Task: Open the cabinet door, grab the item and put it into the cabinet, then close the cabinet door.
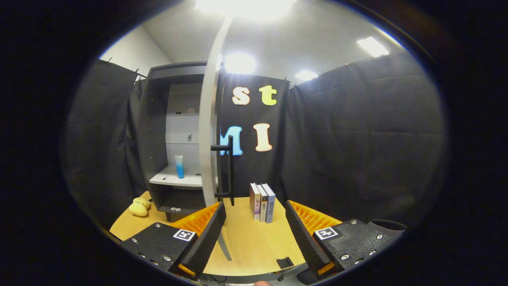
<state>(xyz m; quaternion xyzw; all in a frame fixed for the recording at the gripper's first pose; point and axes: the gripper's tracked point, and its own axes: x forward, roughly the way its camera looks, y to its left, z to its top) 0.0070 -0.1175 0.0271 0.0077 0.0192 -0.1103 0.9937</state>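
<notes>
The gripper (pixel 256 222) is spread wide, holding nothing. One cabinet (pixel 156 131) stands at eleven o'clock, its one door (pixel 208 119) swung open edge-on. One blue tube (pixel 179 166) stands upright on the shelf (pixel 174 180). Three books (pixel 262 201) stand at twelve o'clock on the table (pixel 254 242). One yellow plush toy (pixel 139 207) lies at ten o'clock.

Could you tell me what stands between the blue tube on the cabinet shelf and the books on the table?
In the gripper view, the open cabinet door with its black handle stands between the tube and the books. The gripper is open.
</notes>
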